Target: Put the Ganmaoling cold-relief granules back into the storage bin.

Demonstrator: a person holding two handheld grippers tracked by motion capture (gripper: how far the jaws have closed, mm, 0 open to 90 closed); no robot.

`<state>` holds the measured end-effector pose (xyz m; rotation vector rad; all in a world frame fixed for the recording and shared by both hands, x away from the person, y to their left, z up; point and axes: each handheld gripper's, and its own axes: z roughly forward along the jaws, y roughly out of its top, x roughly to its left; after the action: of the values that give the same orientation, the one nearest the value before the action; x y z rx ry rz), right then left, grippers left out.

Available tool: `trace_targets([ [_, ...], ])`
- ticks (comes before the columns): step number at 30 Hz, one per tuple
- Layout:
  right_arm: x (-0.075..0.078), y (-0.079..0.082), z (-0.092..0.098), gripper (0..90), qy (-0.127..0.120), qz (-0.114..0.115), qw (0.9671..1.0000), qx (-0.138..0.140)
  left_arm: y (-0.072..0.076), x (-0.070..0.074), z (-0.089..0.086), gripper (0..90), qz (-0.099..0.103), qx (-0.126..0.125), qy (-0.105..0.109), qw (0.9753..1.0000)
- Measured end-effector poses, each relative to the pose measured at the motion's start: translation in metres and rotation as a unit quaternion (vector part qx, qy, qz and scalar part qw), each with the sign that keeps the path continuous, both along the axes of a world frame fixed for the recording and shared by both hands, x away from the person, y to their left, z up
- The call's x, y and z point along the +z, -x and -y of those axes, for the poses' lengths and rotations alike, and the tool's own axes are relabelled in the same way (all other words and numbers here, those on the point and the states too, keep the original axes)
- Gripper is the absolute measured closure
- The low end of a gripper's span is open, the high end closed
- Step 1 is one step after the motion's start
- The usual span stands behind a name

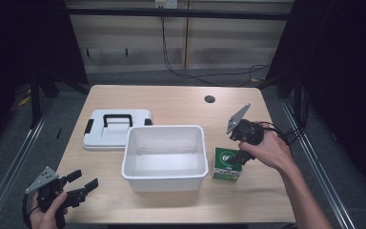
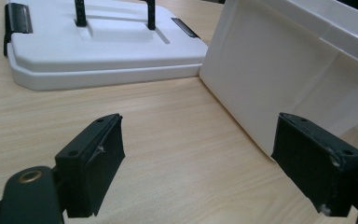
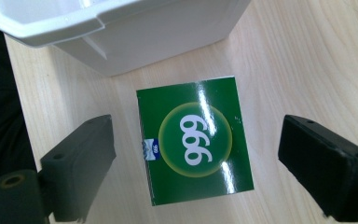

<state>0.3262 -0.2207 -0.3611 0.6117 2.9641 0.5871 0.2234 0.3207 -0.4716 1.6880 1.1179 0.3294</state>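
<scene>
The right gripper (image 1: 236,153) is hovering directly over the green box (image 3: 193,140), which is standing on the table (image 1: 171,102) just to the right of the white bin (image 1: 164,157), apart from its wall. The gripper's fingers (image 3: 77,165) are standing wide open, one on each side of the box and touching neither face. The left gripper (image 1: 78,183) is resting at the near left corner of the table, its fingers (image 2: 91,170) also spread open and holding nothing, pointing toward the bin and the white lid (image 1: 116,128) lying flat on the bin's far left. The likely step is picking up the box to drop it into the bin. The risk lies in the glossy carton: if the fingers are closing off-centre or only catching the top edge, the box may twist, slip out or tip over against the bin wall. The box also looks slightly rotated relative to the fingers, so a squeeze could be landing on its corners and crushing the thin cardboard. Lifting too low could be knocking the bin's rim.
</scene>
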Motion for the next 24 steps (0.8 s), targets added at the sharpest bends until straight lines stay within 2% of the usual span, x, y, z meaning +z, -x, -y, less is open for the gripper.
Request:
trace_targets([
  [6,-0.005,-0.006,-0.002,9.0,0.014,-0.018,0.9995,0.021,0.000,0.000,0.000,16.1,0.002,-0.002,-0.003,1.0000],
  [7,-0.006,-0.007,-0.003,9.0,0.016,-0.027,0.9994,0.014,0.000,0.000,0.000,16.1,0.002,-0.002,-0.003,1.0000],
  [9,-0.008,-0.010,-0.002,9.0,0.015,-0.026,0.9994,0.018,0.000,0.000,0.000,16.1,0.002,-0.002,-0.003,1.0000],
  [11,-0.010,-0.011,-0.003,9.0,0.018,-0.031,0.9993,0.011,0.000,0.000,0.000,16.1,0.002,-0.002,-0.003,1.0000],
  [12,-0.012,-0.012,-0.003,9.0,0.018,-0.033,0.9991,0.018,0.000,0.000,0.000,16.1,0.001,-0.003,-0.003,1.0000],
  [17,-0.019,-0.014,-0.008,9.0,0.036,-0.030,0.9985,0.027,0.000,0.000,0.000,16.1,0.002,-0.003,-0.003,1.0000],
  [21,-0.024,-0.014,-0.012,9.0,0.044,-0.044,0.9975,0.033,0.000,0.000,0.000,16.1,0.002,-0.004,-0.002,1.0000],
  [22,-0.029,-0.015,-0.015,9.1,0.056,-0.046,0.9969,0.030,0.000,0.000,0.000,16.1,0.001,-0.004,-0.003,1.0000],
  [24,-0.033,-0.017,-0.016,9.1,0.064,-0.051,0.9959,0.037,0.000,0.000,0.000,16.1,0.001,-0.004,-0.003,1.0000],
])
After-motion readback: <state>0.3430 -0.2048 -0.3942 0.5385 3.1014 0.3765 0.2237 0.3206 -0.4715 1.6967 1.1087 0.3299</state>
